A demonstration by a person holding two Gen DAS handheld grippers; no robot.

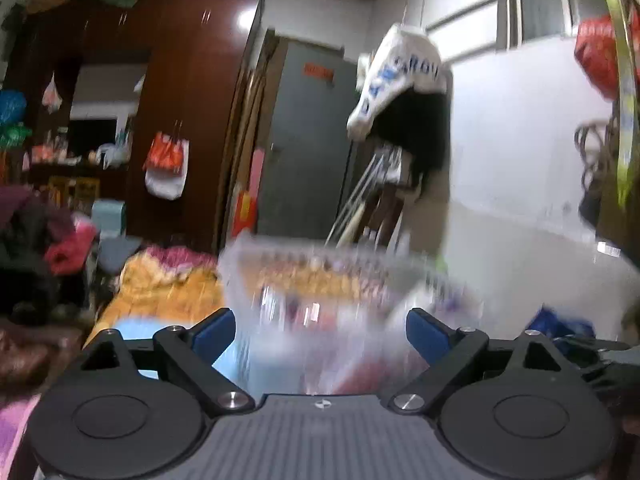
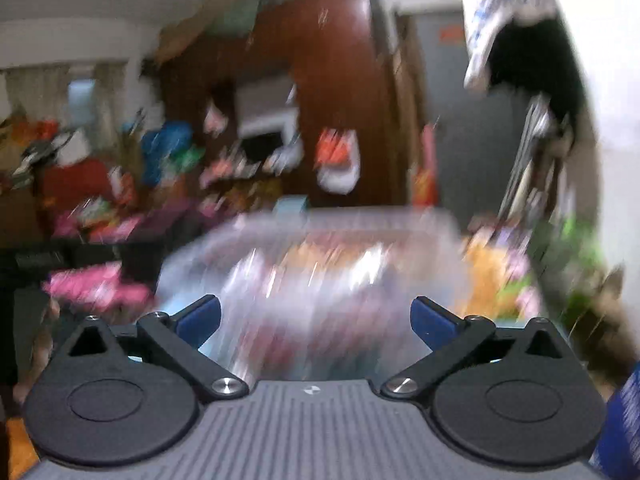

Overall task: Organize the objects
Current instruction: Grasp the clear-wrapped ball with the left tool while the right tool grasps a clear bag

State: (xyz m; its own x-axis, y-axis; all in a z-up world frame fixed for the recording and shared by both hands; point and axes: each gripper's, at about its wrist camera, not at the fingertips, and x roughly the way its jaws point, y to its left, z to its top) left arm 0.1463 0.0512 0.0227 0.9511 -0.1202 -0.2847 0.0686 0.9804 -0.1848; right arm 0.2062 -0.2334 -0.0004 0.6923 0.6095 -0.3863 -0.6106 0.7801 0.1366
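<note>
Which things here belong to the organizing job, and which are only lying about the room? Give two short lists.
Part of the job:
- clear plastic bin holding colourful items, too blurred to name
- left gripper, fingers spread, nothing held
- right gripper, fingers spread, nothing held

Lying about:
- dark wooden wardrobe
- orange-and-white bag hanging on it
- yellow blanket
- grey door

The storage bin (image 1: 320,280) was clear plastic, its contents blurred orange, red and white. The wardrobe (image 1: 192,100) was dark reddish-brown, the quilt (image 1: 168,288) yellow-orange, the gripper pads (image 1: 214,330) blue.
</note>
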